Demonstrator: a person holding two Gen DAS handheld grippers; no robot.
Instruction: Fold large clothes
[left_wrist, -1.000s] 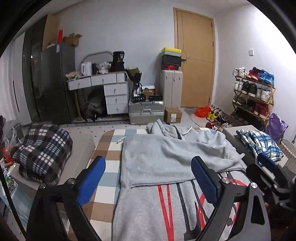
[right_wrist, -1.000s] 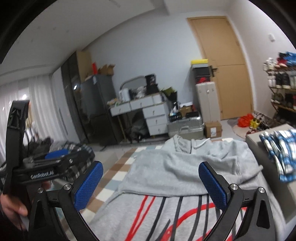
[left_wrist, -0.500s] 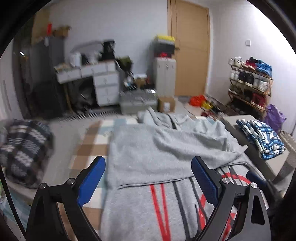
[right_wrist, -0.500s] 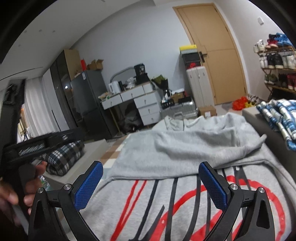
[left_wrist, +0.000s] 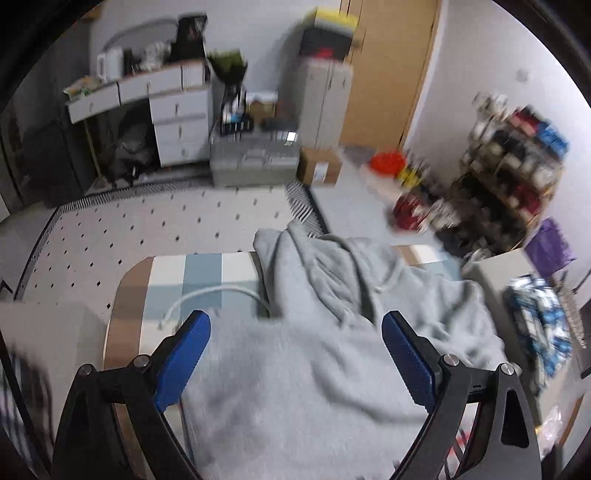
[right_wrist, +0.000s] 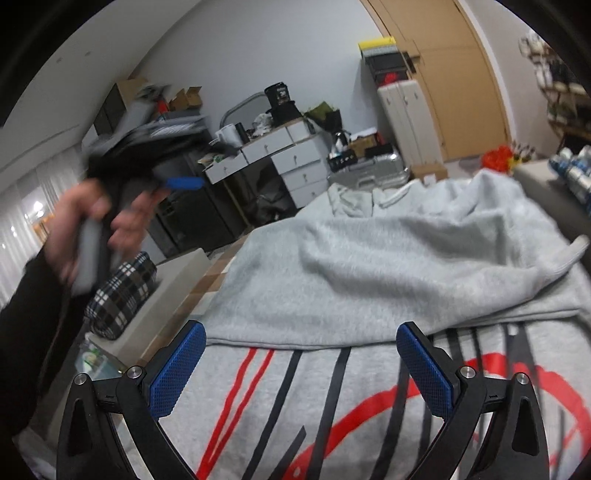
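A large grey hoodie (left_wrist: 314, 369) lies spread on a checkered table (left_wrist: 166, 273), its hood (left_wrist: 325, 266) at the far end with a white drawstring (left_wrist: 207, 295) trailing left. In the right wrist view its front (right_wrist: 332, 406) shows red and black stripes, with the upper part (right_wrist: 369, 266) folded over. My left gripper (left_wrist: 295, 354) is open and empty above the folded part. My right gripper (right_wrist: 301, 369) is open and empty low over the printed front. The left gripper also shows raised at the left in the right wrist view (right_wrist: 147, 162), blurred, in a hand.
A plaid cushion (right_wrist: 122, 295) lies on a grey bench left of the table. A folded blue plaid garment (left_wrist: 535, 325) rests on a grey stand to the right. Farther off stand a white drawer desk (left_wrist: 173, 110), a metal case (left_wrist: 255, 158), a shoe rack (left_wrist: 517, 177) and a door.
My left gripper has risen and moved forward toward the hood end, tilting down; its view is blurred by motion. My right gripper has dropped lower and closer over the printed front.
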